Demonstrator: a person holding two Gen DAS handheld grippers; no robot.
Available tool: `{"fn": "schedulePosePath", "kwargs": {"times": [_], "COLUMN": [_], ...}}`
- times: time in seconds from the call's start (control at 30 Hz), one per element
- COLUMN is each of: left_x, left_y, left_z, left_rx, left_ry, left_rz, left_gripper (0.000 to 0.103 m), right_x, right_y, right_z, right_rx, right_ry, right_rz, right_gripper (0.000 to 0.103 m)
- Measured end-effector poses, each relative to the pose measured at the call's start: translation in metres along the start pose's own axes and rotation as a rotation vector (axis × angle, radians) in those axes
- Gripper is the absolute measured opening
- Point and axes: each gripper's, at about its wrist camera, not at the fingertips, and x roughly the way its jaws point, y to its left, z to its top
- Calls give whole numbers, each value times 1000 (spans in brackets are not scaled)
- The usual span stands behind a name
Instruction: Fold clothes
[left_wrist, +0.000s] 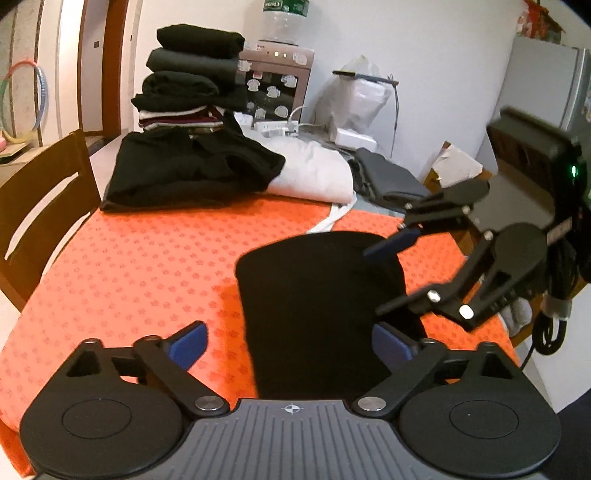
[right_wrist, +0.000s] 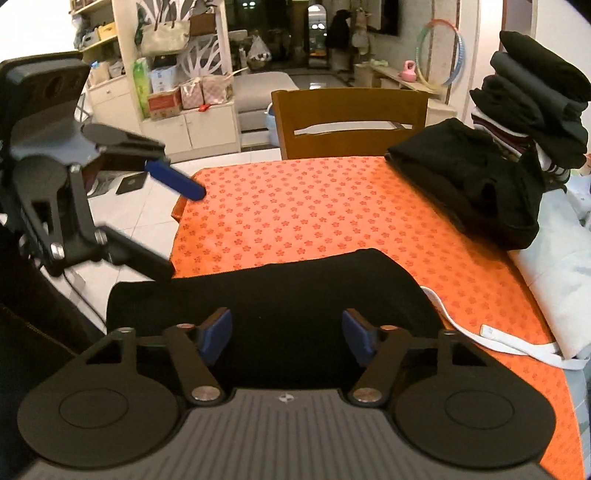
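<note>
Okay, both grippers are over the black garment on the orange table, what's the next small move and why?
Probably lower both and pinch the black garment's edges: the left gripper and right gripper hover open over it, pads not pressing cloth, and it lies flat on the orange tablecloth.

Taking the folded black garment (left_wrist: 317, 314) as landmark, the desk (left_wrist: 140, 266) lies bare over a broad orange stretch to its left in the left wrist view, open to the edge where a wooden chair (left_wrist: 40, 206) stands. Beyond the garment, the way is barred by a spread black garment (left_wrist: 192, 173) with a tall stack of folded clothes (left_wrist: 192, 77) on it, and just beside these a white bundle (left_wrist: 314, 173) whose strap (right_wrist: 491, 338) trails close to the landmark's far corner. The left tool (left_wrist: 290, 345) and the right tool (right_wrist: 286, 339) both hang over the landmark, near each other, jaws apart with nothing between their pads.
</note>
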Motion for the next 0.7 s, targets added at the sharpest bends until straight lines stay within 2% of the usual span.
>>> {"fn": "schedulePosePath", "kwargs": {"times": [0.03, 0.1, 0.17, 0.2, 0.27, 0.37, 0.47, 0.57, 0.7], "left_x": [3, 9, 17, 21, 28, 38, 44, 51, 62], "left_y": [-4, -9, -12, -14, -18, -20, -25, -35, -35], "left_z": [0, 0, 1, 2, 1, -3, -11, -20, -30], "left_rx": [-3, -8, -3, 1, 14, 16, 17, 60, 62], "left_ry": [5, 19, 36, 44, 57, 82, 104, 112, 92], "left_rz": [1, -4, -7, -9, -2, -3, -2, 28, 58], "left_gripper": [79, 56, 39, 34, 30, 29, 29, 29, 30], "right_x": [-1, -3, -1, 0, 3, 14, 25, 34, 38], "right_y": [-2, -4, -5, -6, -7, -7, -3, 1, -1], "right_z": [0, -1, 0, 1, 2, -4, -22, -43, -60], "right_rx": [-2, -7, -22, -31, -42, -46, -38, -34, 21], "right_ry": [-2, -7, -8, -7, -5, 31, 88, 139, 106], "right_rz": [1, 2, 7, 8, 12, 2, 2, -12, -20], "right_gripper": [66, 63, 60, 57, 52, 51, 51, 51, 52]}}
